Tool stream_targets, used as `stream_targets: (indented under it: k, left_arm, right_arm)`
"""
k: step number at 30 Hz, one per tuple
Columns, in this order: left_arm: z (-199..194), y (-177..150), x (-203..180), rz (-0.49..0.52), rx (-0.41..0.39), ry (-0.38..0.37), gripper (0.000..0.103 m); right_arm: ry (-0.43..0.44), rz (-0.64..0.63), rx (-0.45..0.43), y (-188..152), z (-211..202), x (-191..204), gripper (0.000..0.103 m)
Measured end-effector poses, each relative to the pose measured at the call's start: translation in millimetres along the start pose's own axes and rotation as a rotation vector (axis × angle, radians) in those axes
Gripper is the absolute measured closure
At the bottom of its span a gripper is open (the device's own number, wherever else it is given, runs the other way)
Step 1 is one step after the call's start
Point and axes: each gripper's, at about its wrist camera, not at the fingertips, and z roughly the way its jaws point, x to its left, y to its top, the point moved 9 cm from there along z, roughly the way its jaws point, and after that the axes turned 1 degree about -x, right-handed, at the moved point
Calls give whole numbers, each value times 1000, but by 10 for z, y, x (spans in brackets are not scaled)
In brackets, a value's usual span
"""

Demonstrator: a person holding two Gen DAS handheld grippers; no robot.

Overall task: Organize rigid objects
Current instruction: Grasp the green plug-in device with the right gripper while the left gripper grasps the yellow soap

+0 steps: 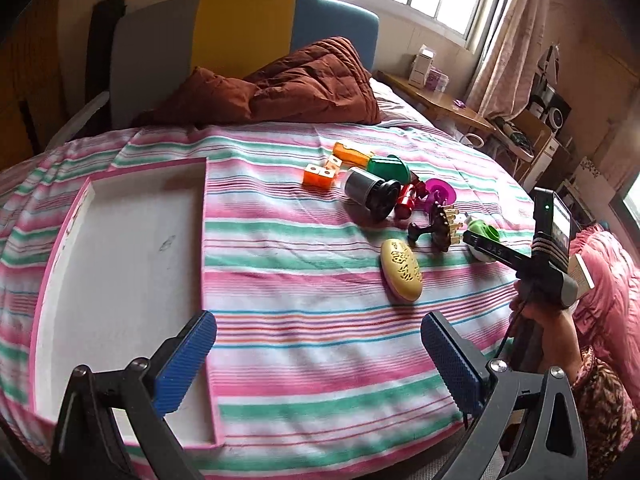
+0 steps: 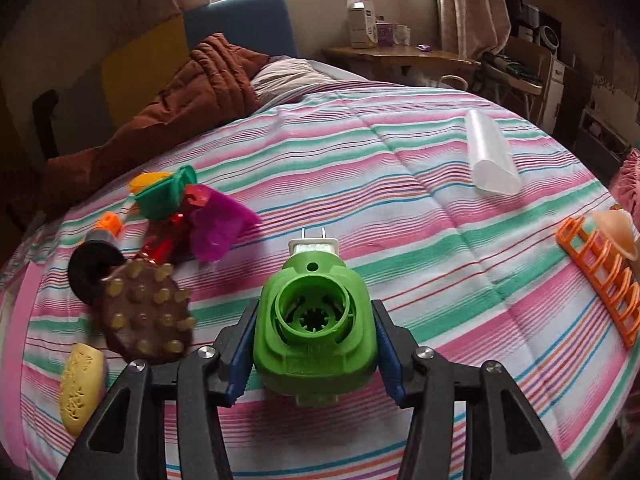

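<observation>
Brown studded brush (image 2: 146,316) just left of gripped green plug-in (image 2: 316,320).

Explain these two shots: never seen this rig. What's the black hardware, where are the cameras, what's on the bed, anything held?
No robot: a person holds a handheld two-finger gripper in each hand, each carrying a fisheye camera looking along its jaws. The left wrist view shows the left gripper open and empty above a white tray on the striped bedspread, with a pile of plastic items and a yellow oval case beyond. The right wrist view shows the right gripper with its jaws on both sides of a green plug-in device; a brown studded brush and an orange rack lie nearby.
</observation>
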Motion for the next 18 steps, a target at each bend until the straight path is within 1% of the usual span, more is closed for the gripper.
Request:
stream_targets:
  k: [2,6,10,12,13,15,17,18]
  left_arm:
    - [145,85,-147,48,-2,-13,0]
    - [537,159,-377,113,46,22,0]
    - [897,211,-618,132,84,10,2]
    - [1042,244,-738,139,78,-6,4]
    - [1115,243,-775,154,80,1,7]
    - [1261,233,-824,188,95,21,25]
    - [1382,224,-848,229,95,48,34]
    - [1435,211,-857,253,97,60,35]
  right_arm:
    - [6,4,-8,6,22,131,50]
    - [-11,-1,-30,-19,47,186,50]
    - [-23,0,-43,-13,55,168,50]
    - [-31,-6,-51,-21,54,163,50]
    - [-37,-10,-53,-23,58,165,50]
    - [-49,-19,-55,-28,64,173,50]
    - [-53,-24,-57,-30,68,172,50]
    - [-54,-24,-58,-30,71,169,50]
